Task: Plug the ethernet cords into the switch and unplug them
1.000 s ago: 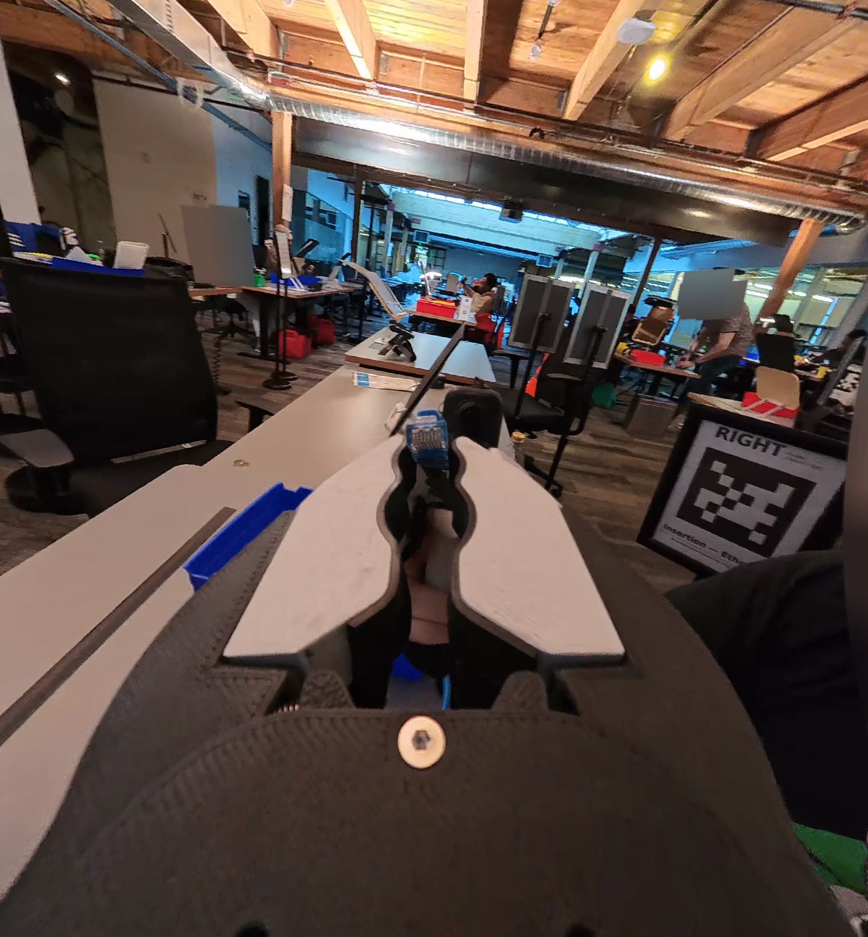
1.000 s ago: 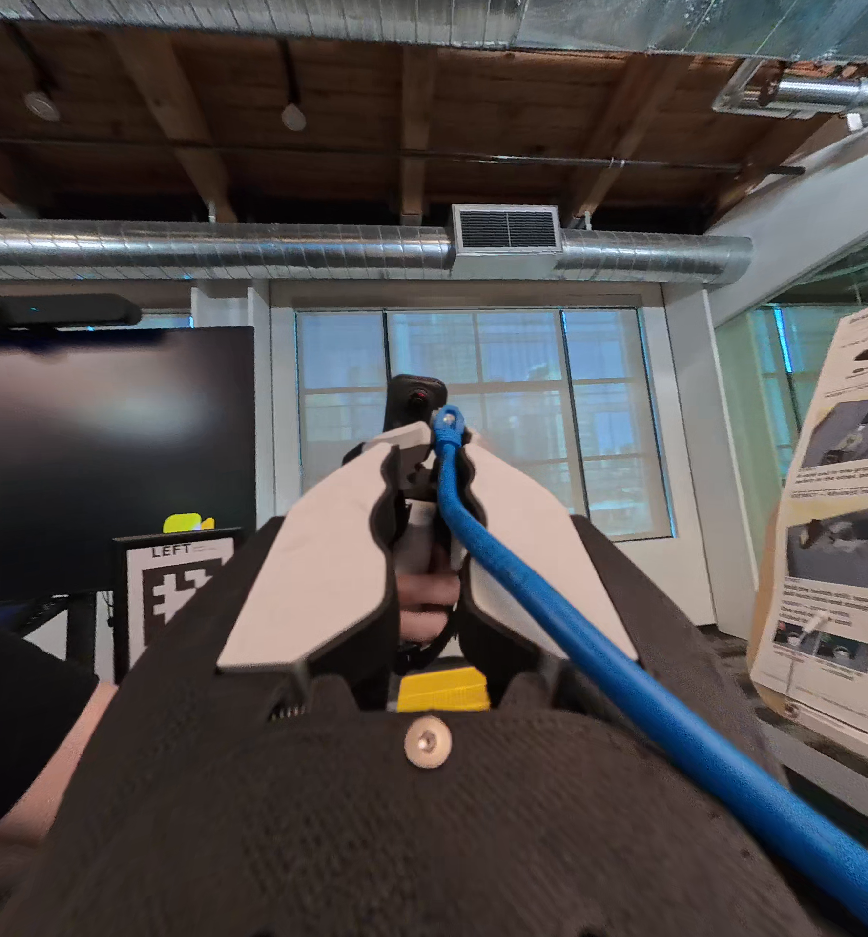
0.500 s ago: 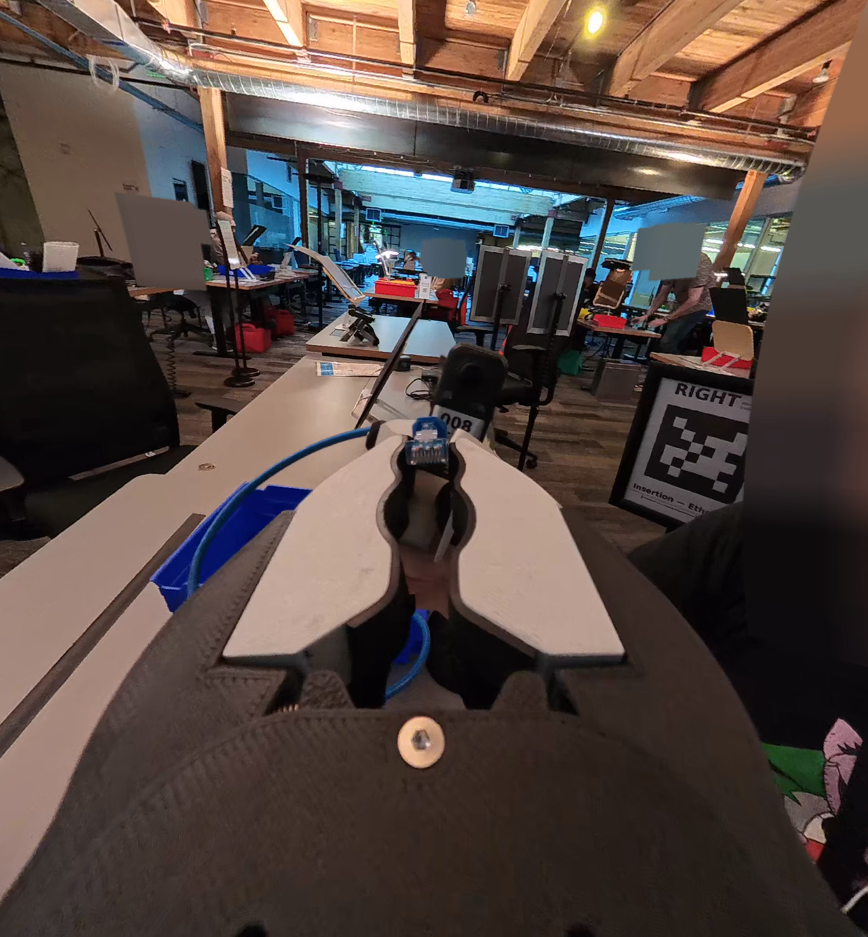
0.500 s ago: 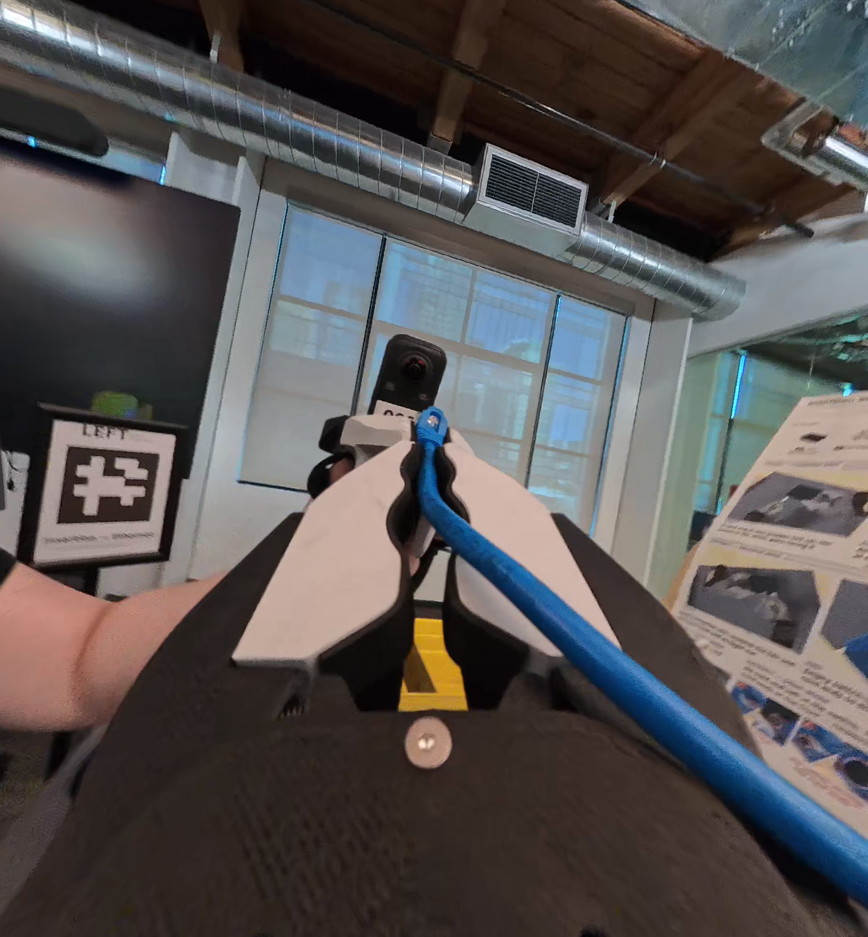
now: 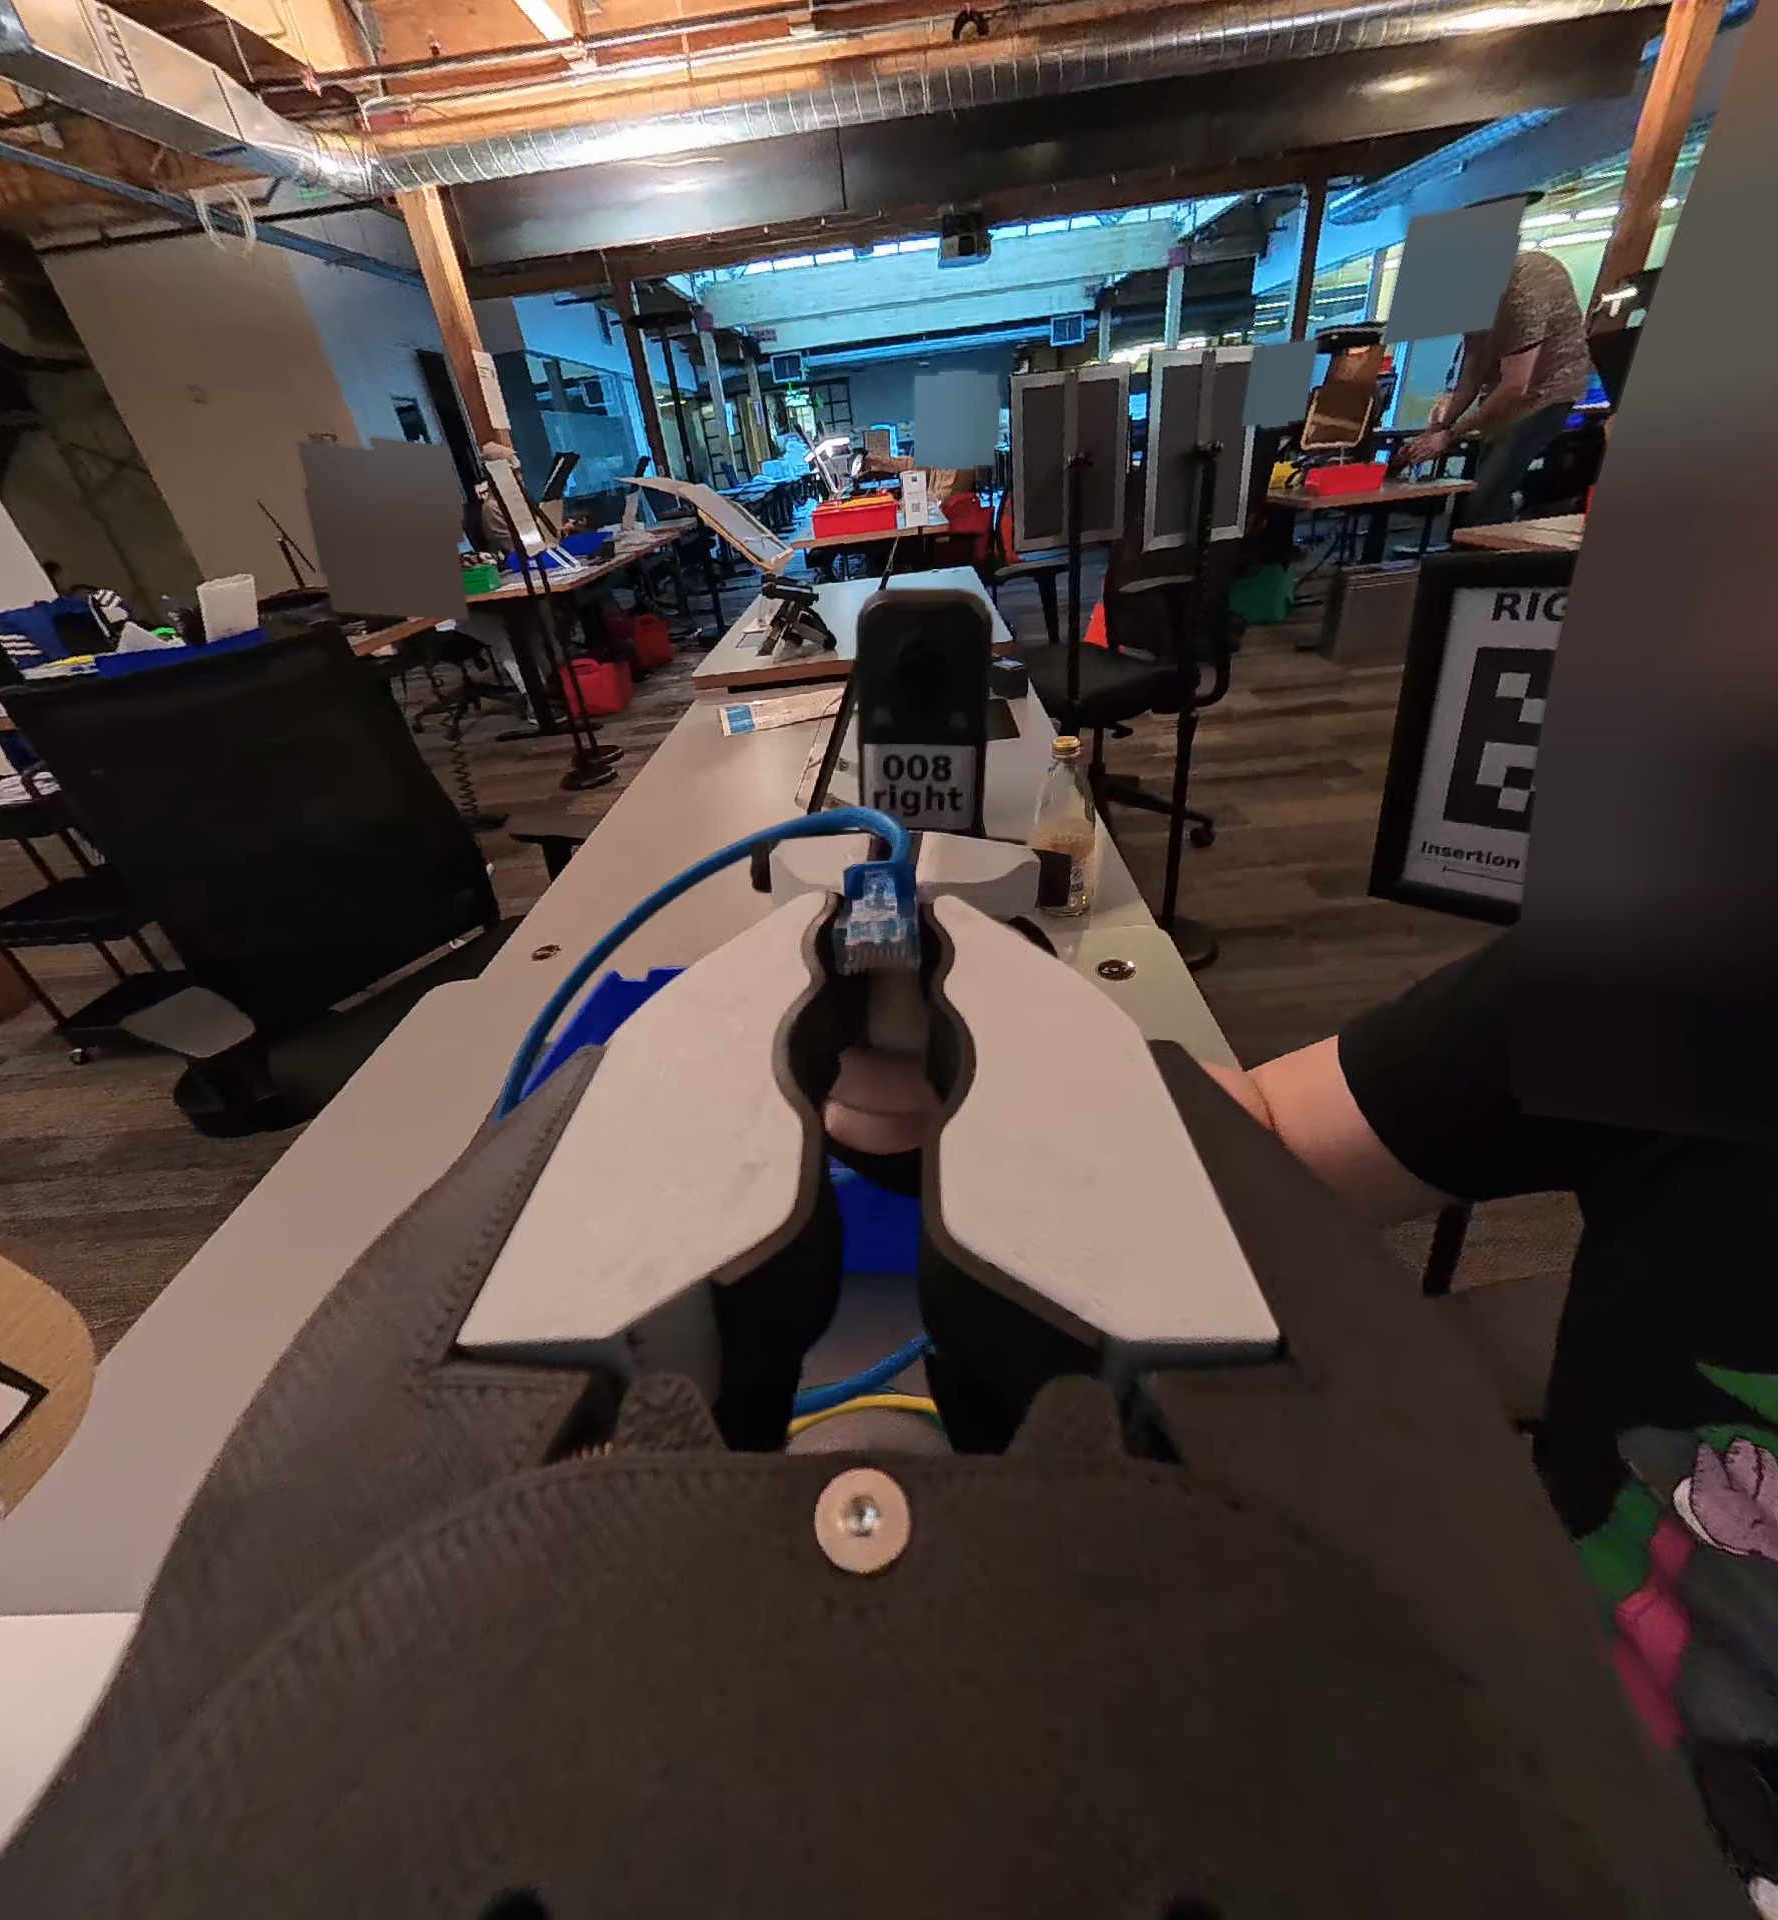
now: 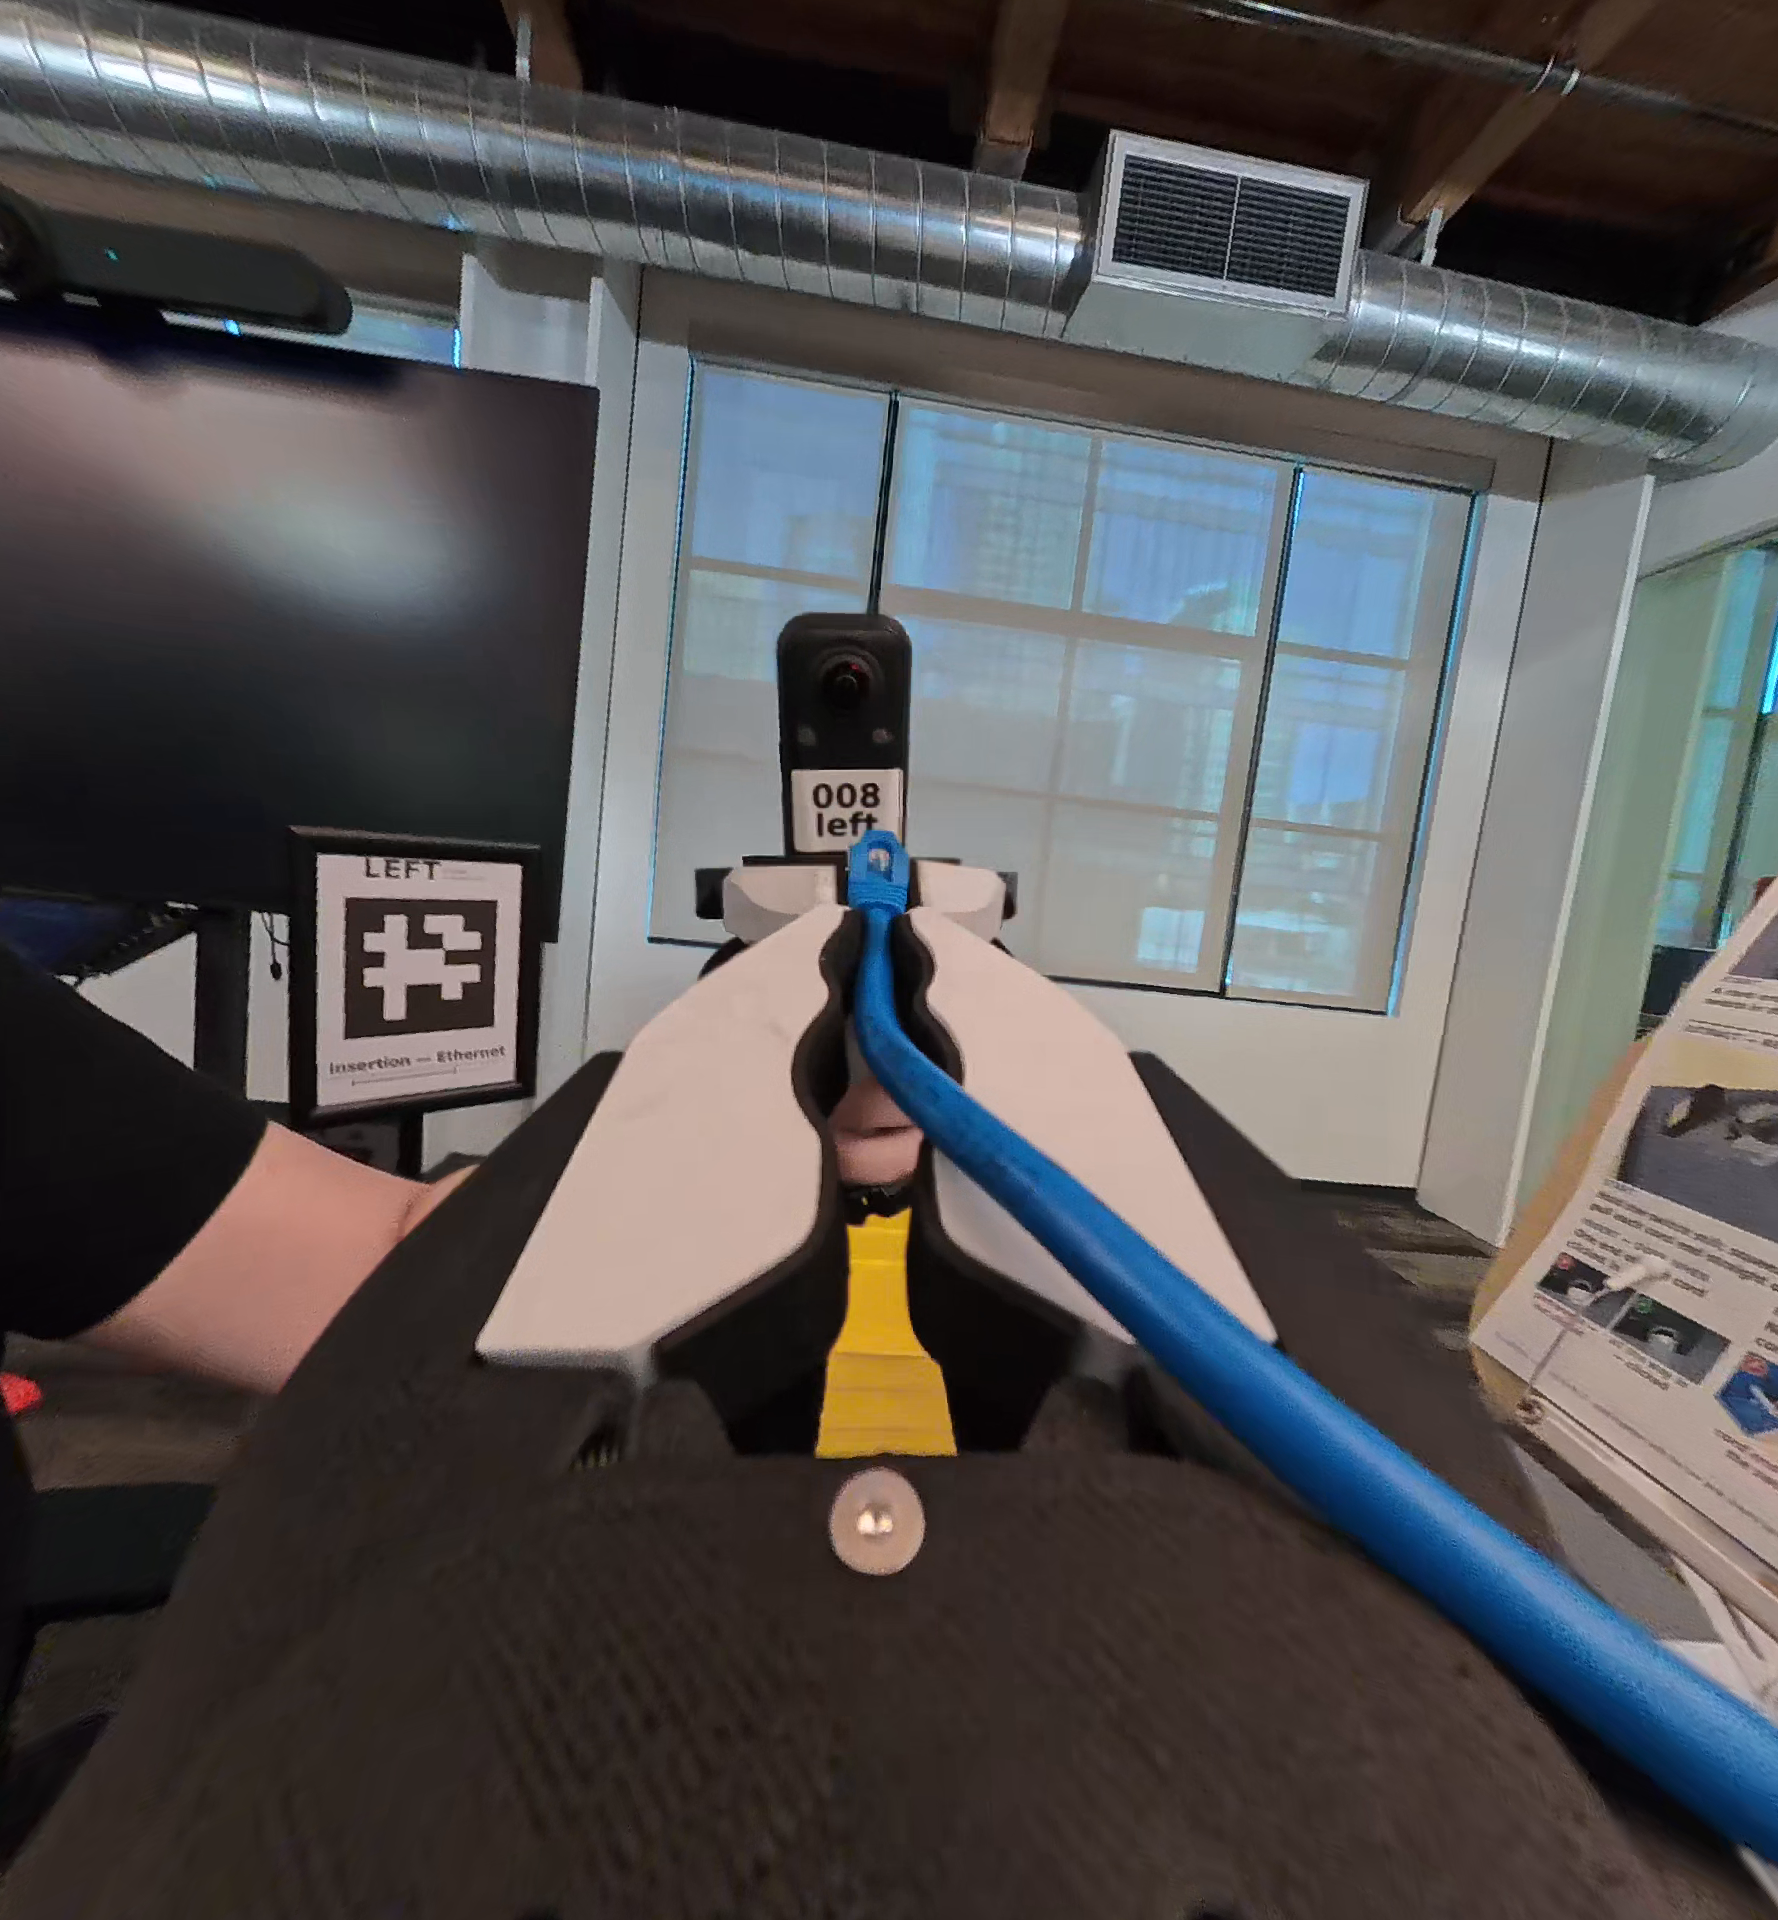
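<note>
My left gripper (image 5: pixel 877 920) is shut on the clear-blue plug (image 5: pixel 874 927) of a blue ethernet cord (image 5: pixel 636 935), held in the air above the grey table (image 5: pixel 365 1122). The cord arcs from the plug up and down to the left. My right gripper (image 6: pixel 877 904) is shut on the blue cord (image 6: pixel 1176 1299) just behind its end (image 6: pixel 877 871); the cord trails back to the lower right. The two grippers face each other, tip to tip. The right gripper also shows in the left wrist view (image 5: pixel 906 862), and the left gripper in the right wrist view (image 6: pixel 864 894). No switch is in view.
A blue bin (image 5: pixel 636 997) sits on the table under the grippers, with blue and yellow cords (image 5: pixel 864 1392) below. A glass bottle (image 5: pixel 1067 831) stands farther along. A black chair (image 5: pixel 241 831) is left. Marker signs (image 5: pixel 1487 727) (image 6: pixel 417 966), a dark monitor (image 6: pixel 241 623) and a poster (image 6: pixel 1716 1247) stand around. The grippers are tip to tip, or close to it.
Both grippers have tilted down and levelled, and now face each other closely. Each keeps its grip on the blue cord. The cord's loop has come into the left wrist view.
</note>
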`<state>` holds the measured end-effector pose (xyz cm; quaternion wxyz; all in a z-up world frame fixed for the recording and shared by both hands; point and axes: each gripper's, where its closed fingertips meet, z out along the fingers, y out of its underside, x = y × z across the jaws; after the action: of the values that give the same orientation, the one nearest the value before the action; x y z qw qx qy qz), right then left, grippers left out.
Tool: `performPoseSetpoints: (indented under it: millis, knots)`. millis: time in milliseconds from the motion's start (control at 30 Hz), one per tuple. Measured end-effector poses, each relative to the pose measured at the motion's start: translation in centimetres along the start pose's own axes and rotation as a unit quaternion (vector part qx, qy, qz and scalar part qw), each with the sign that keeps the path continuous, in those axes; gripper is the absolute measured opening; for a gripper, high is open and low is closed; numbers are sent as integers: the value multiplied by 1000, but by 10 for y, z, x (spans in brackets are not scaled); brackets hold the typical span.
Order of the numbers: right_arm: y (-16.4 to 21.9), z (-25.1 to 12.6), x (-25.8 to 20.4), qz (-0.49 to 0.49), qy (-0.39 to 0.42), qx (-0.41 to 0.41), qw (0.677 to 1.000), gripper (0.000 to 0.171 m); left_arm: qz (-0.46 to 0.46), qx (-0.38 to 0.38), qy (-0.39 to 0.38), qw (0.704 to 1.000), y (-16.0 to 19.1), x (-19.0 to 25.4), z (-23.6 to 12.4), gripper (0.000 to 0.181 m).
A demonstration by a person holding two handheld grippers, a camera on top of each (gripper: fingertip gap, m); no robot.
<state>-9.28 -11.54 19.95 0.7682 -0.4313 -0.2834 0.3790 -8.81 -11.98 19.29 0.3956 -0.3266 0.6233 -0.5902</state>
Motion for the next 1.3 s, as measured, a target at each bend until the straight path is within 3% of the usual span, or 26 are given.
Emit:
performPoseSetpoints:
  millis: [133, 200, 300, 400, 467, 600, 767, 900, 1033, 1167, 1233, 1300]
  knots:
    - [3, -1, 1, -46, 18, -25, 998, 6, -1, -9, -39, 999, 6, -8, -7, 17]
    - [-2, -4, 1, -78, 31, -37, 996, 6, 13, -43, -132, 990, 26, -29, -27, 48]
    - [-12, -10, -3, -131, 45, -57, 989, 6, 43, -146, -295, 943, 94, -72, -79, 55]
    - [-22, -15, -7, -147, 44, -57, 987, 6, -49, -251, -376, 890, 189, -91, -119, 71]
    - [-24, -16, -7, -146, 42, -54, 987, 6, -95, -238, -409, 876, 228, -91, -126, 72]
    - [-18, -15, -6, -143, 40, -67, 987, 6, -70, -228, -483, 843, 272, -100, -144, 73]
    - [-9, -10, -8, -140, 29, -82, 986, 6, -159, -251, -475, 829, 325, -110, -151, 82]
    - [-2, -7, -10, -137, 22, -91, 986, 6, -188, -232, -444, 845, 327, -119, -147, 77]
    - [-1, -7, -9, -137, 21, -95, 986, 6, -197, -286, -394, 851, 342, -105, -141, 69]
    - [-1, -8, -5, -131, 22, -94, 987, 6, -190, -304, -338, 870, 344, -82, -123, 28]
    - [1, -8, -4, -126, 21, -97, 987, 6, -182, -329, -354, 856, 351, -85, -125, 34]
    - [3, -8, -3, -126, 24, -98, 987, 6, -190, -362, -353, 842, 361, -86, -123, 59]
